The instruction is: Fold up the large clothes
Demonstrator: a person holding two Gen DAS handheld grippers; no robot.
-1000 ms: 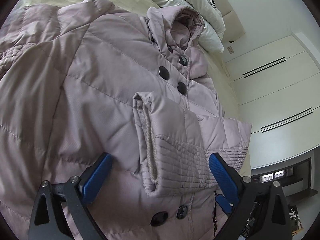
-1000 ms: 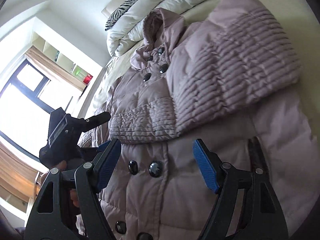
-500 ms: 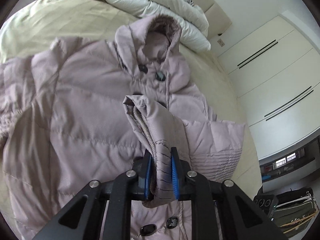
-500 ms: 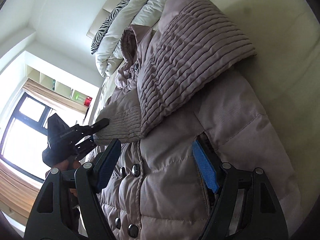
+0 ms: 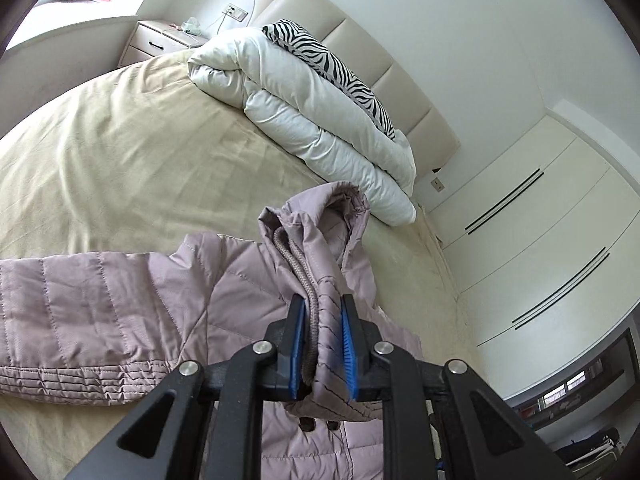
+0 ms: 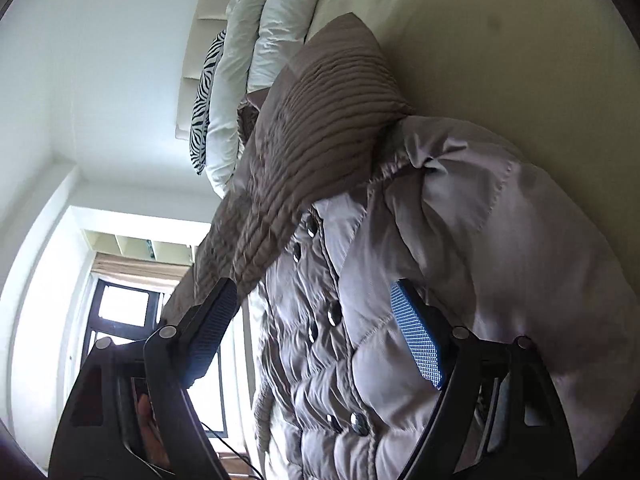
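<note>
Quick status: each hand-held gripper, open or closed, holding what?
Left hand-held gripper: closed on the jacket cuff.
Right hand-held gripper: open, holding nothing.

Left claw (image 5: 322, 350) — black frame, blue ribbed pads, silver screws, right claw (image 6: 324, 334) alike — textured blue pads

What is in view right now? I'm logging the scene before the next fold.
jacket: 1, mauve, on bed, buttons showing
cuff: 1, mauve, lifted, pinched in left hand-held gripper
bed: 1, beige sheet
duvet: 1, white, folded by headboard
pillow: 1, zebra print, on duvet
headboard: 1, cream
nightstand: 1, white, beside bed
wardrobe: 1, white, right wall
window: 1, dark frame
left hand-held gripper: black, blue pads, shut on cuff
right hand-held gripper: open over jacket
</note>
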